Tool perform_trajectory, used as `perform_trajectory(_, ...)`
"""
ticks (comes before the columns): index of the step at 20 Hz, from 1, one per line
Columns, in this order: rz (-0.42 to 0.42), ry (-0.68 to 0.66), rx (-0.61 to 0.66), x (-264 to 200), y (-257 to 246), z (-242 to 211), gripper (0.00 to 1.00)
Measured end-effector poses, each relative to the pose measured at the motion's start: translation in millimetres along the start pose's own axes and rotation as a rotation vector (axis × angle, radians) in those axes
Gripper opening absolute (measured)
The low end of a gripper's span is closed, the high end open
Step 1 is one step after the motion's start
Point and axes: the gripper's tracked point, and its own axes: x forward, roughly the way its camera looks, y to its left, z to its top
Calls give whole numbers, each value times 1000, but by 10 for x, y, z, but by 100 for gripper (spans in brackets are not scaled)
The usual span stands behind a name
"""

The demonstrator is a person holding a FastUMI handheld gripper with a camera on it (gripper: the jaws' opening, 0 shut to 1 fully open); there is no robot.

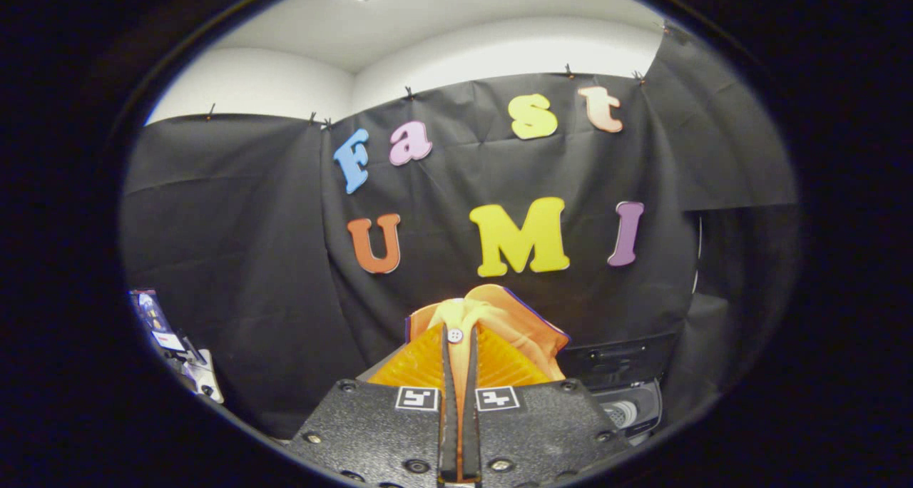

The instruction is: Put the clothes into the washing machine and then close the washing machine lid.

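We see the garment (pixel 499 324), an orange piece of clothing with a paler yellow-orange fold down its middle and a small white button (pixel 455 335). It is bunched up and lifted, pinched between the closed fingers of the gripper (pixel 456 374), and it rises past the fingertips toward 12 o'clock. At about 4 o'clock from the garment, lower down, sits the dark washing machine (pixel 628 395), a pale ribbed part visible in its opening.
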Motion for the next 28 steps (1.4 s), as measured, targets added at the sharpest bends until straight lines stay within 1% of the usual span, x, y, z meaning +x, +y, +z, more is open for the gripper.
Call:
perform_trajectory(3, -57, -47, -10, -196, -516, 276, 6)
perform_trajectory(6, -107, -57, -16, -202, -1067, 376, 6)
perform_trajectory(9, -146, -42, -26, -46, -1640, 330, 6)
perform_trajectory(11, -160, -18, -20, 144, -1961, 201, 6)
perform_trajectory(15, -166, 68, 25, 679, -2493, -321, 6)
perform_trajectory(19, -183, 183, 76, 1182, -2897, -1072, 6)
perform_trajectory(23, -209, 314, 93, 1555, -3162, -1902, 6)
perform_trajectory(28, -246, 485, 105, 1851, -3380, -2837, 6)
